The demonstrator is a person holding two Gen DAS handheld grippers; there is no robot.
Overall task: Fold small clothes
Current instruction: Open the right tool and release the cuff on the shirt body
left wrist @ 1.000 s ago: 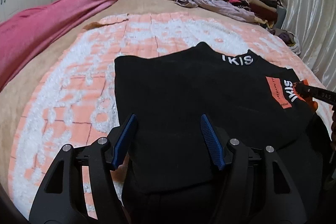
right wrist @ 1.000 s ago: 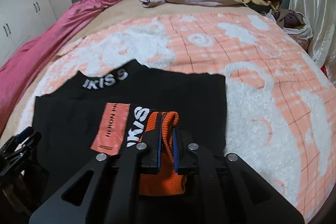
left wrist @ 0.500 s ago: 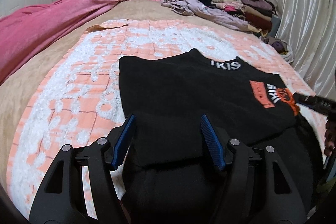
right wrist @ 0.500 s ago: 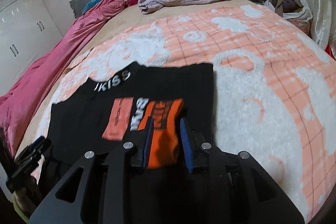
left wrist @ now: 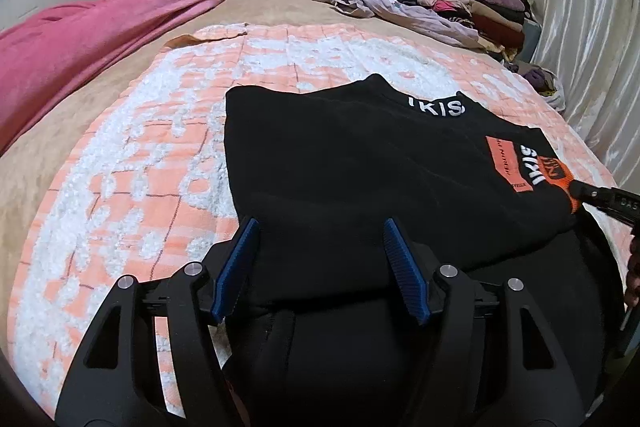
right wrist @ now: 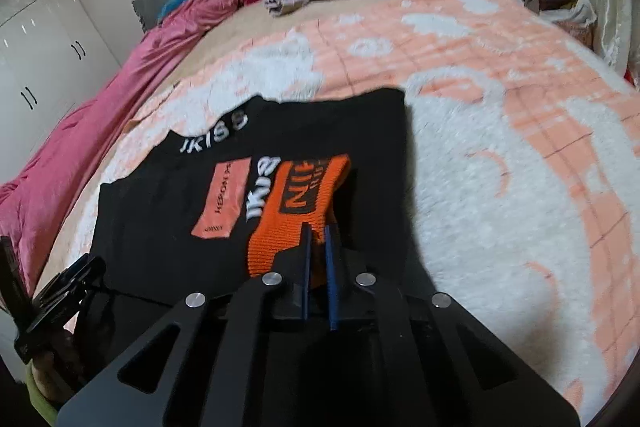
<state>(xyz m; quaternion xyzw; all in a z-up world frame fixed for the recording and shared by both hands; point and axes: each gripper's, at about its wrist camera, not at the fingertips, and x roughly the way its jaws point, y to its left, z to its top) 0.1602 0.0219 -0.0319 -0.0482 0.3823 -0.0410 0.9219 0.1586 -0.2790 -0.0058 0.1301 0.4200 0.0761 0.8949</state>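
Top [left wrist: 360,163]: black, flat on blanket [left wrist: 132,187].
Left gripper [left wrist: 320,263]: spread wide, empty, over hem.
Right gripper [right wrist: 316,247]: clamped on orange cuff [right wrist: 296,203].
Behind: pink quilt [left wrist: 100,35], clothes pile [left wrist: 472,3].

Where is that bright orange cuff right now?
In the right wrist view, the orange cuff lies on the black top, just right of its orange patch, pinched in the right gripper.

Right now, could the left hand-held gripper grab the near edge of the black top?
Probably yes: the left hand-held gripper is open, straddling the black top, with nothing lying between them.
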